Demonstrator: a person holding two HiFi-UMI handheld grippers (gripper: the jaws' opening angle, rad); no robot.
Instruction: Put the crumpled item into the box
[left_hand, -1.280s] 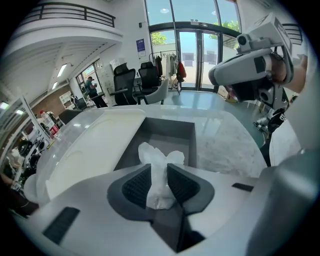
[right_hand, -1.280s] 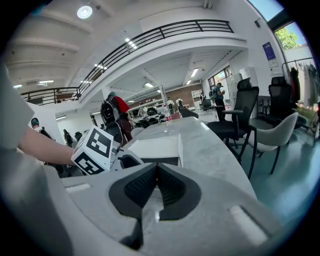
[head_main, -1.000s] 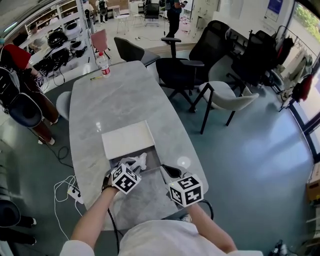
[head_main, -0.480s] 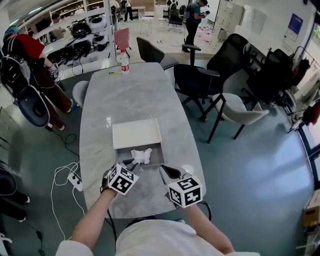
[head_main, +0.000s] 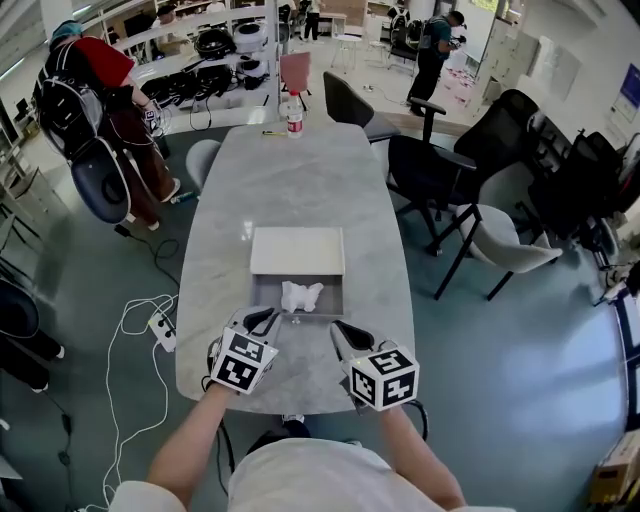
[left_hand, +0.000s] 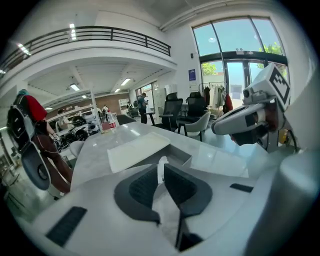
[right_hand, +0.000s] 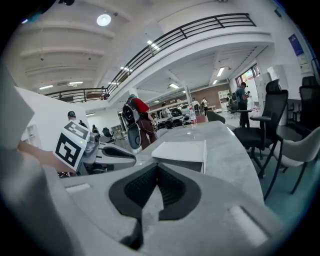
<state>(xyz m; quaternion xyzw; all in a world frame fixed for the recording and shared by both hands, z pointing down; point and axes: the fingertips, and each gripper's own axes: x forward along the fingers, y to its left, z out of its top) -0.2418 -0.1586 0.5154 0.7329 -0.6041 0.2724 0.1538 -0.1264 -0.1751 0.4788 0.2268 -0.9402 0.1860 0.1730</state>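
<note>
A white crumpled paper (head_main: 301, 296) lies inside the open grey box (head_main: 333, 297), whose white lid (head_main: 297, 250) lies just beyond it on the marble table (head_main: 300, 180). My left gripper (head_main: 262, 321) hovers just short of the box's near left corner, apart from the paper, jaws a narrow gap apart. In the left gripper view the paper (left_hand: 160, 163) shows through that gap of the left gripper (left_hand: 161, 171). My right gripper (head_main: 343, 334) sits near the box's near right corner, shut and empty, as the right gripper view shows of the right gripper (right_hand: 157, 170).
A bottle (head_main: 293, 112) stands at the table's far end. Black and grey chairs (head_main: 440, 170) crowd the right side. A person in red (head_main: 95, 80) stands at the far left. A power strip and cables (head_main: 160, 325) lie on the floor left of the table.
The crumpled paper was held in my left gripper at the box's near edge; now it lies loose in the box and that gripper has drawn back toward me. The right gripper barely moved.
</note>
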